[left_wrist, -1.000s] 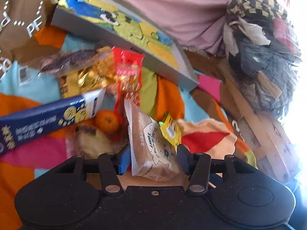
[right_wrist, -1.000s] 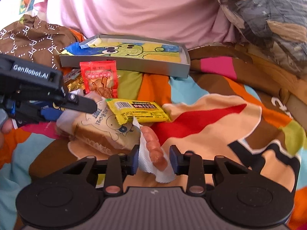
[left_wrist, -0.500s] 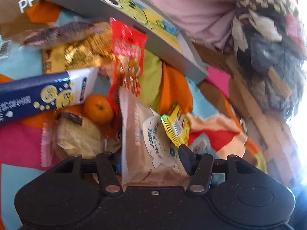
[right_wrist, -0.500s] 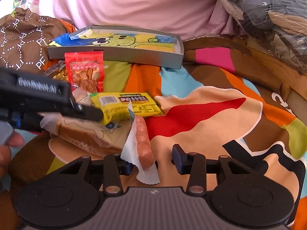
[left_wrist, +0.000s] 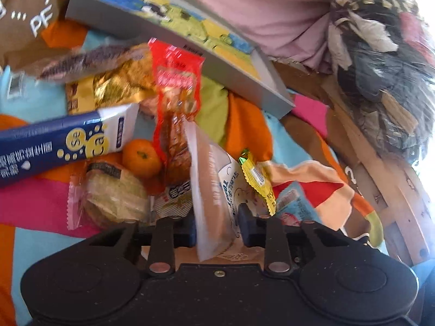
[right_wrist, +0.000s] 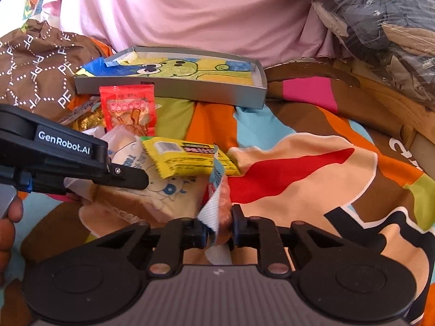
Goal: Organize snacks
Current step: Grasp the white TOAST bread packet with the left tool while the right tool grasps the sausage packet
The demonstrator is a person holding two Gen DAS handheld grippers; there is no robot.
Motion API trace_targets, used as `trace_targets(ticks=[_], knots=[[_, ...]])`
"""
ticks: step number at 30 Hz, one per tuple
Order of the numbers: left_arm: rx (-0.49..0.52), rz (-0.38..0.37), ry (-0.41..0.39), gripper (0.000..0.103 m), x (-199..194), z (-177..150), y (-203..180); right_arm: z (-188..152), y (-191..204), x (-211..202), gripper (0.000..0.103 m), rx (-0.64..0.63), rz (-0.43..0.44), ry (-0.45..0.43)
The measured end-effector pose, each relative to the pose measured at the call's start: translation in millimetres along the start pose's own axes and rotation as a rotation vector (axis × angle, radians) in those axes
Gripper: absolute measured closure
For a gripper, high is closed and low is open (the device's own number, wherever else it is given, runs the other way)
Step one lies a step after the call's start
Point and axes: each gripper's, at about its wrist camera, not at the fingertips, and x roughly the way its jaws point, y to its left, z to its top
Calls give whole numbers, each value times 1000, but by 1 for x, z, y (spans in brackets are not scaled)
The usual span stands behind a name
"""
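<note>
Snacks lie heaped on the bright patchwork cloth [right_wrist: 312, 146], none yet in the shallow grey cartoon-printed tray [right_wrist: 174, 88] behind them; what has changed is my right gripper [right_wrist: 218, 226], whose fingers stood apart half a second ago with the pink sausage stick in its white-and-blue wrapper [right_wrist: 221, 198] loose between them, and which now has them pressed together on that stick; my left gripper [left_wrist: 217, 224] has likewise drawn in tighter on the tan cartoon-printed bread packet [left_wrist: 214, 198], standing it on edge. I judge both picks are made, so the lifts toward the tray can begin; the flat yellow foil snack bar [right_wrist: 187, 157] rests on the bread packet and may slide off as it rises.

The left wrist view shows what the right cannot: a small orange mandarin [left_wrist: 141, 157], a long dark-blue and white carton [left_wrist: 59, 146], a round pale cake in clear pink-edged film [left_wrist: 111, 198] and a crinkled gold foil bag [left_wrist: 114, 89], all crowded beside the red printed sachet [left_wrist: 174, 81]. The right wrist view alone shows my hand [right_wrist: 8, 228] at the left gripper, and the whole tray floor, empty of snacks.
</note>
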Motion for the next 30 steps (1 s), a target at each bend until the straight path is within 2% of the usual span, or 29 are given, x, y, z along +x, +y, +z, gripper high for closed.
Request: trace_targets(ticks=[7, 13, 18, 22, 26, 30], knots=[[95, 66, -31, 80, -27, 5, -18, -2, 0, -18, 85, 115, 53, -8], [120, 127, -11, 82, -60, 20, -22, -2, -1, -36, 85, 224, 139, -4], [162, 150, 31, 82, -69, 30, -25, -7, 3, -34, 85, 225, 156, 25], [243, 132, 34, 82, -59, 25, -36, -13, -2, -27, 84, 251, 147, 59], [304, 108, 14, 81, -43, 14, -46, -15, -1, -26, 84, 233, 139, 52], [299, 76, -14, 76, -33, 11, -45, -16, 0, -26, 82, 220, 130, 50]])
